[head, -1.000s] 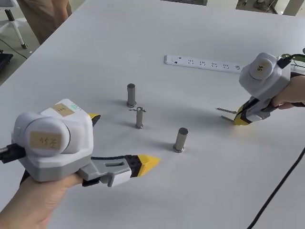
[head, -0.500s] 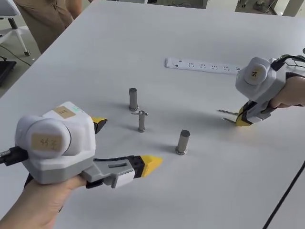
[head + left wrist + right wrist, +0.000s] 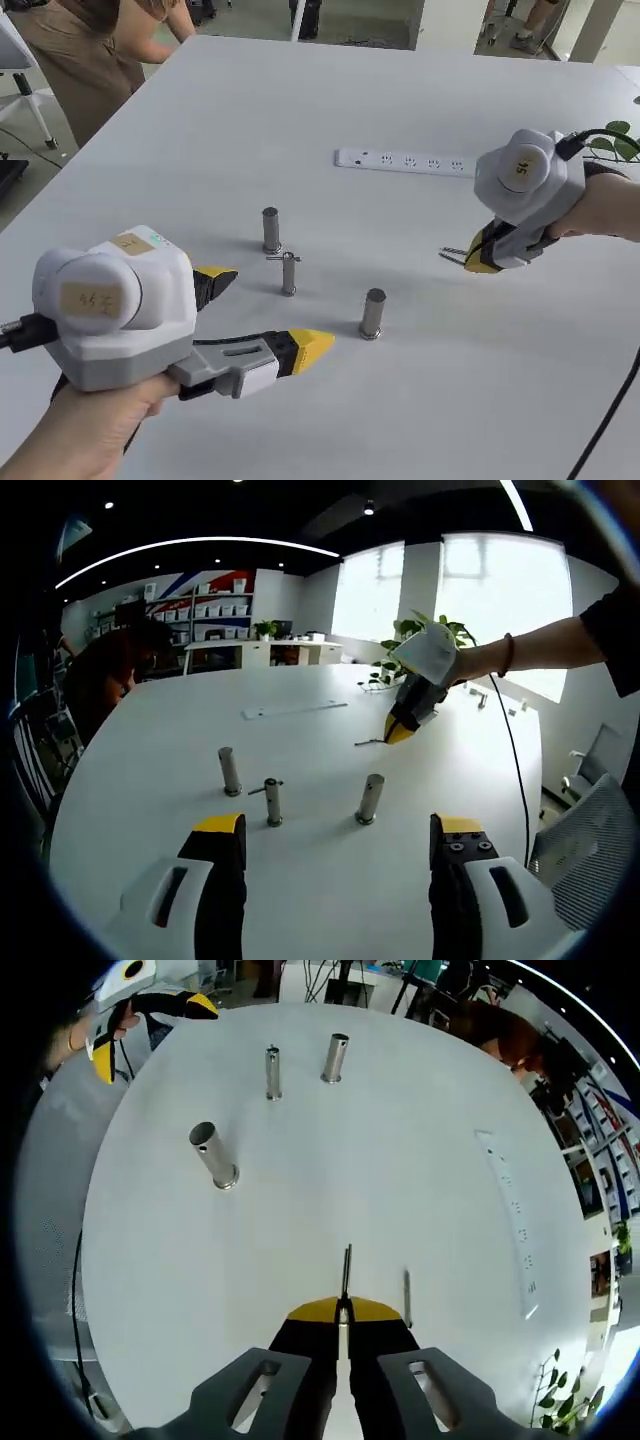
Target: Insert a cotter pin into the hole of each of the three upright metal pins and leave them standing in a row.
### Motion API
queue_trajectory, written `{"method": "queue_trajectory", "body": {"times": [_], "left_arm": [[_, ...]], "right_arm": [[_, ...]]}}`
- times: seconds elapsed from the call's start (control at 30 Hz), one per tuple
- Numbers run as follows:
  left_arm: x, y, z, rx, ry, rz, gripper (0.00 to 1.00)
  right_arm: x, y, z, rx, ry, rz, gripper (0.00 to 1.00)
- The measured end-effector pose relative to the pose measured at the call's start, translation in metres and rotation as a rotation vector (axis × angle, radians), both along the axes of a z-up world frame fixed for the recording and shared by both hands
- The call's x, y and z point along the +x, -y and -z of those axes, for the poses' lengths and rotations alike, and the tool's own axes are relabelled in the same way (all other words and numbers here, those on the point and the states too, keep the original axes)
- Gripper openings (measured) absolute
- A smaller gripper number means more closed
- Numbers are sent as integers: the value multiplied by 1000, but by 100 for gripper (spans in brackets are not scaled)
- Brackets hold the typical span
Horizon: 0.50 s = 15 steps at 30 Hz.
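Tabletop (image 3: 450,390): white, smooth, matt, just a soft sheen under the lights.
Far pin (image 3: 271,229), middle pin (image 3: 289,275), near pin (image 3: 373,312): silvery metal, satin finish, dull shine.
Seated cotter pin (image 3: 284,257): thin bare grey metal wire.
Held cotter pin (image 3: 346,1265): same slim wire, faint glint.
Left tool (image 3: 268,307): pale grey matt plastic shell, black jaws, yellow matt tips.
Right tool (image 3: 470,262): same plastic, same finish.
Sticker (image 3: 92,298): tan, paper-like.
Power strip (image 3: 405,160): white plastic, smooth.
Cable (image 3: 610,410): black, matt.
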State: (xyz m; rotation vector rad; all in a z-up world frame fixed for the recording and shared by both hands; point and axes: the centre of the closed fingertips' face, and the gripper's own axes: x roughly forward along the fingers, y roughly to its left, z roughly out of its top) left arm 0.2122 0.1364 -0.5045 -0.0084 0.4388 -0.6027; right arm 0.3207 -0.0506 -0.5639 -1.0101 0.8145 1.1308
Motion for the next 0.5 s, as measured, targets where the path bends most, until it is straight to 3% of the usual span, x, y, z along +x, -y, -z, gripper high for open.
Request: {"method": "queue_trajectory", "body": {"times": [0.37,0.5], "left_arm": [[5,14,-9,-42,-21,37,60],[5,23,-12,-27,-32,65,54]], "right_arm": [[-33,-29,-23,66,56,-69,0],[-43,-40,-33,103,93,-80,0]]}}
